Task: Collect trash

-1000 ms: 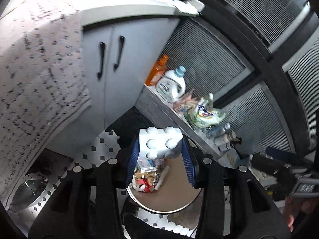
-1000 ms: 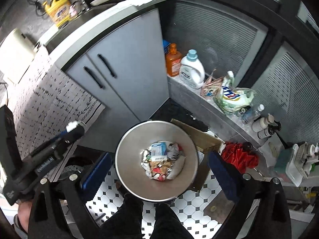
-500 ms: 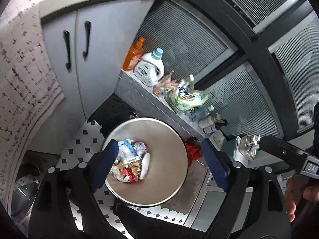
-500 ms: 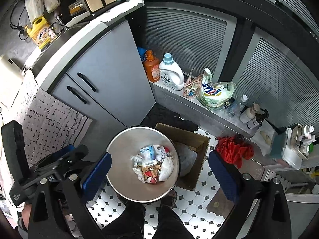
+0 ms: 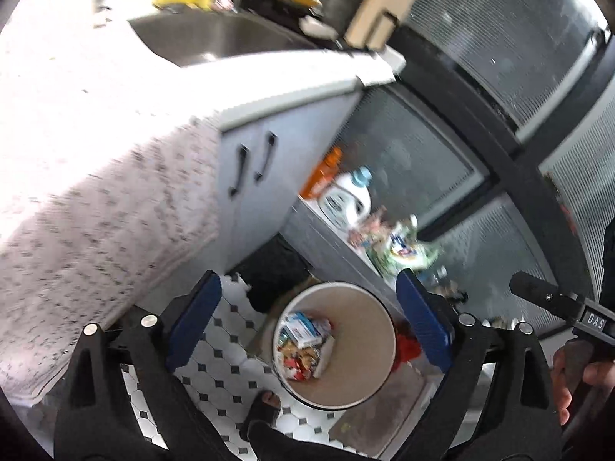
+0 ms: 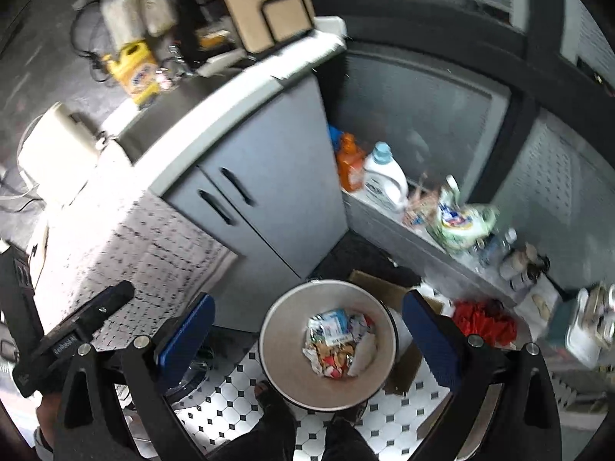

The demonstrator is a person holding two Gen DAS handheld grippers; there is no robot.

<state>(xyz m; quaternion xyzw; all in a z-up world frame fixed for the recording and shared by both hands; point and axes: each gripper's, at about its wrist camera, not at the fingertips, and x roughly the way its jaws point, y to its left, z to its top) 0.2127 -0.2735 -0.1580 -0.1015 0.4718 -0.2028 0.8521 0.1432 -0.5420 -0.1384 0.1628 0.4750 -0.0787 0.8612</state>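
Both the left hand-held gripper and the right hand-held gripper hang above the trash bin with their blue pads spread wide and nothing between them, while the trash lies heaped at the bottom of the bin, which stands on the tiled floor just out from the grey cabinet. The step in hand looks like turning away from the bin to find more litter. Both views are blurred, so it would be well to slow down, lift clear of the bin's rim, and keep the pads apart for the next pickup.
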